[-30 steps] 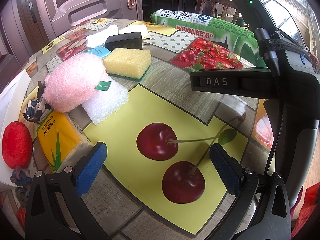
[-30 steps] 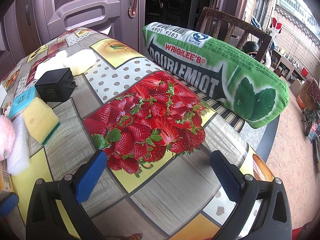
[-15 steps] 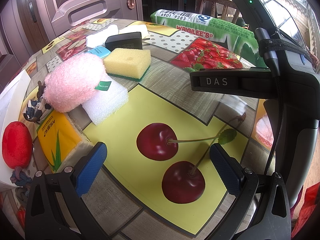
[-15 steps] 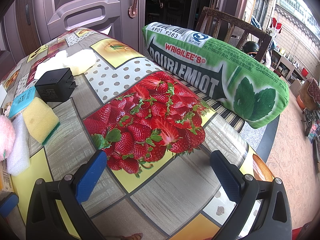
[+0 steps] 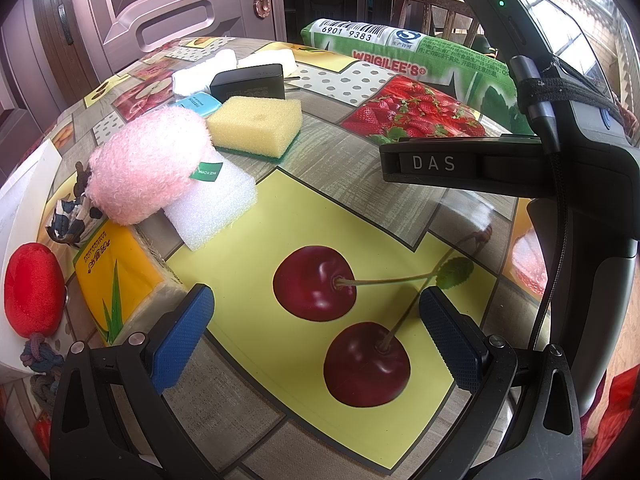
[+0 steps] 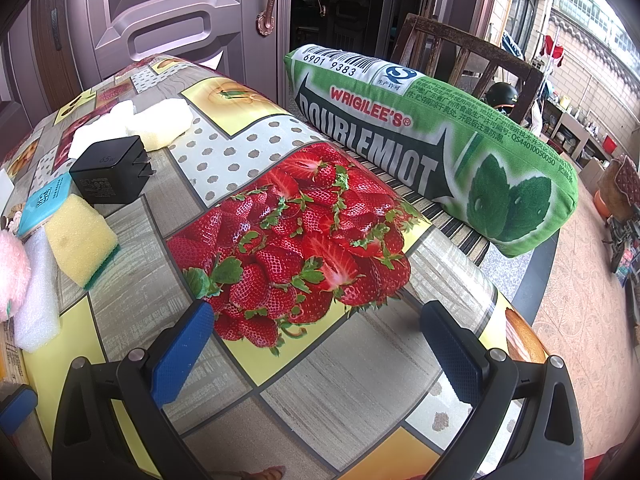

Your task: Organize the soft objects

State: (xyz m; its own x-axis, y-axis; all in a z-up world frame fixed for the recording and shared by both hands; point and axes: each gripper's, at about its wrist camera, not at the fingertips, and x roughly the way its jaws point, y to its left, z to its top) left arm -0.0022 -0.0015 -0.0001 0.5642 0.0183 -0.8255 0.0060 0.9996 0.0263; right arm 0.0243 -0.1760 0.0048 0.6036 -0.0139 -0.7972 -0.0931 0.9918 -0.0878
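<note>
Both claws gape wide and grip nothing, hovering over the table [image 5: 360,196].

My left gripper [image 5: 316,328] sits nearer the soft pile: the pink plush [image 5: 148,168] lies ahead and to its left, resting on the white foam [image 5: 216,208], long axis probably slanting away leftward; my right gripper [image 6: 316,340] faces strawberries.

cherry print [image 5: 316,284] bare, pink plush [image 5: 148,168] leftward

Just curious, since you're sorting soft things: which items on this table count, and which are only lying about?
Soft, for sorting: fluffy pink plush, yellow sponge with green underside, white foam block, red plush toy, green gum-pack pillow.

Lying about: black plug-in charger, yellow tissue pack.
</note>
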